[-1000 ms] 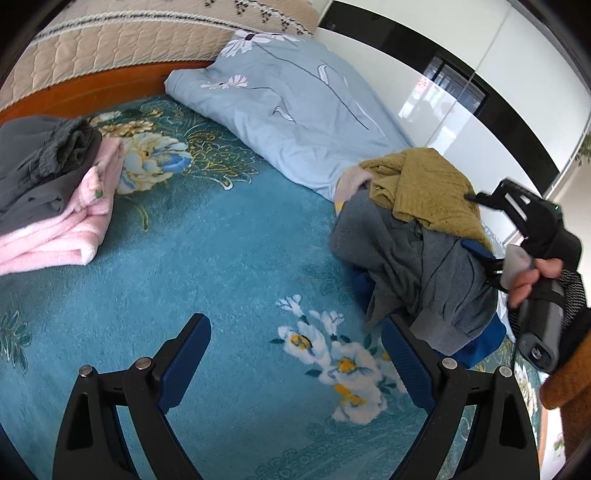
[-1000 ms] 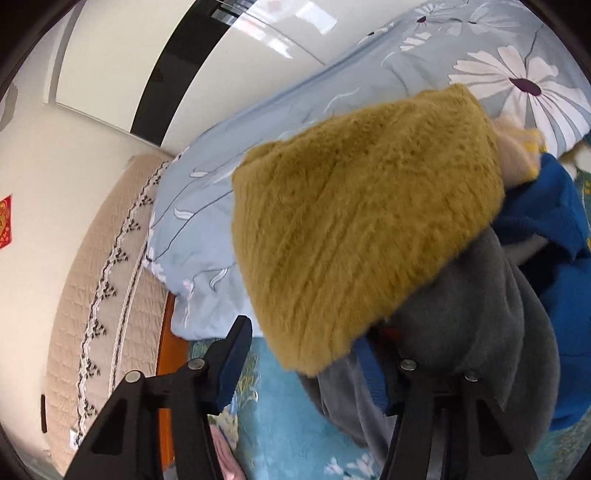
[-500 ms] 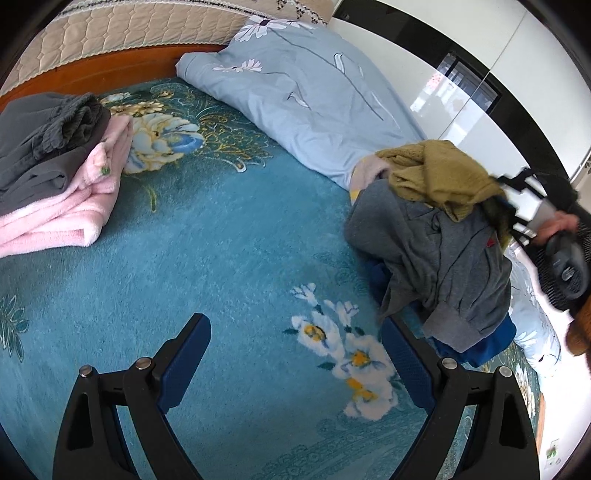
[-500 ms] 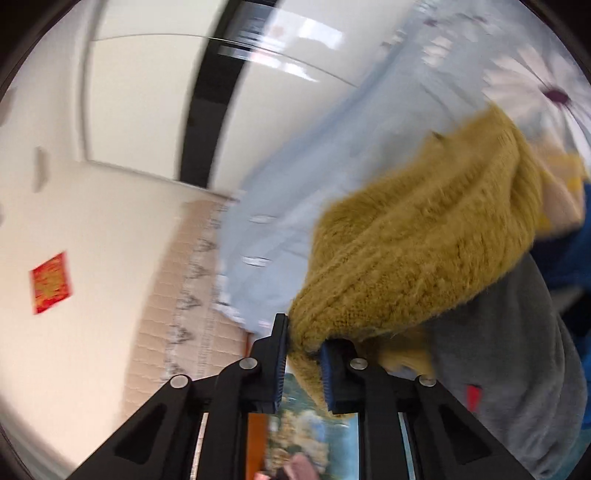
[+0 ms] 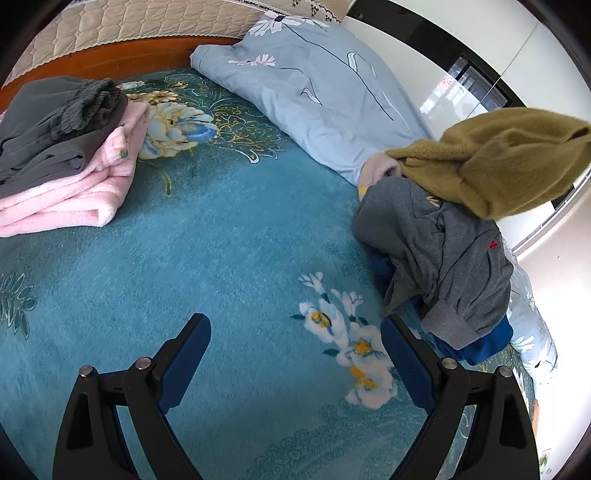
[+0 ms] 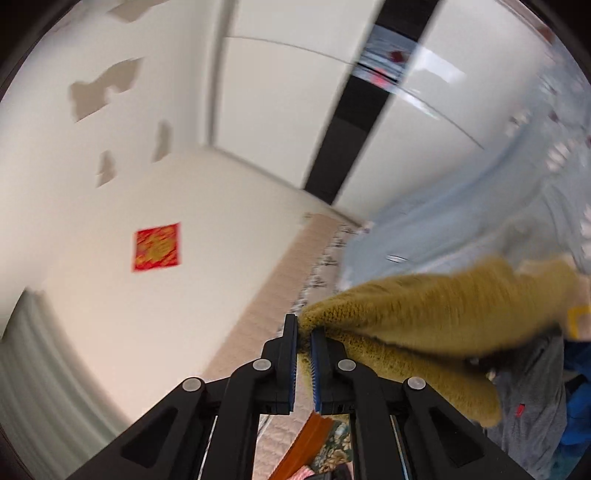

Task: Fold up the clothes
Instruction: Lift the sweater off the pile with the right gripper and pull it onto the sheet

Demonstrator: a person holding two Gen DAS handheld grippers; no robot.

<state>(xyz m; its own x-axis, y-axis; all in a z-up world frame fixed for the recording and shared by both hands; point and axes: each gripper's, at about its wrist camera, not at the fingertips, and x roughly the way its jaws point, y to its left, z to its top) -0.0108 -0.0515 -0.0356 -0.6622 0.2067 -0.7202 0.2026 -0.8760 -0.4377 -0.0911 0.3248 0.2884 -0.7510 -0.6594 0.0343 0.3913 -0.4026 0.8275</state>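
My right gripper (image 6: 303,332) is shut on the edge of a mustard yellow knit sweater (image 6: 424,317) and holds it lifted off the pile. The sweater also shows raised at the right of the left wrist view (image 5: 506,162). Under it lies a pile with a grey sweatshirt (image 5: 443,251) and a blue garment (image 5: 484,347). My left gripper (image 5: 295,354) is open and empty above the teal floral bedspread (image 5: 221,258).
A folded stack of dark grey clothes (image 5: 55,122) on a pink garment (image 5: 74,192) lies at the left. A light blue floral quilt (image 5: 314,85) lies along the back. A padded headboard (image 5: 110,26) and white wardrobe doors (image 6: 295,92) stand behind.
My right gripper closed on the yellow sweater and pulled it up off the pile. The right camera now tilts up toward the wall. My left gripper stayed open and drew back slightly.
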